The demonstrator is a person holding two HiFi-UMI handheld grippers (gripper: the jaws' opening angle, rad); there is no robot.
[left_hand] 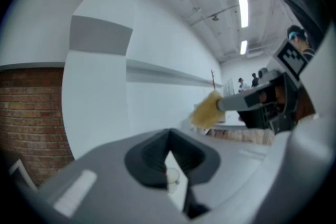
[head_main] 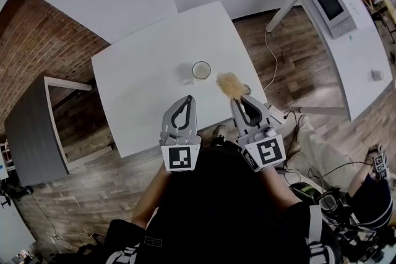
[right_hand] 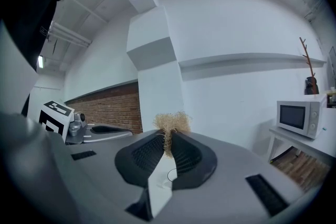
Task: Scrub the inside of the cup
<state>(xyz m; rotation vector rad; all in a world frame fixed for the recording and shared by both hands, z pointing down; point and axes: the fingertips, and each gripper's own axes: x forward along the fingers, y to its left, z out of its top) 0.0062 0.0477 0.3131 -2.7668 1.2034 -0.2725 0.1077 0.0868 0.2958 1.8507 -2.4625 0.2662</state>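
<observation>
A clear cup (head_main: 201, 70) stands upright near the middle of the white table (head_main: 136, 89), apart from both grippers. My right gripper (head_main: 239, 102) is shut on a scrub brush, and its tan bristle head (head_main: 228, 85) hovers just right of the cup. In the right gripper view the bristles (right_hand: 171, 122) stick up from between the closed jaws of the right gripper (right_hand: 168, 140), with the cup (right_hand: 172, 175) far below. My left gripper (head_main: 185, 99) is shut and empty, nearer to me than the cup. The left gripper view shows the cup (left_hand: 172, 178) through the narrow slit, and the brush (left_hand: 207, 109) at right.
A microwave (head_main: 331, 2) sits on a second white table (head_main: 365, 65) at the right. A grey cabinet (head_main: 31, 133) stands at the left. Cables trail over the wooden floor (head_main: 291, 52). A person's legs (head_main: 322, 145) are at the lower right.
</observation>
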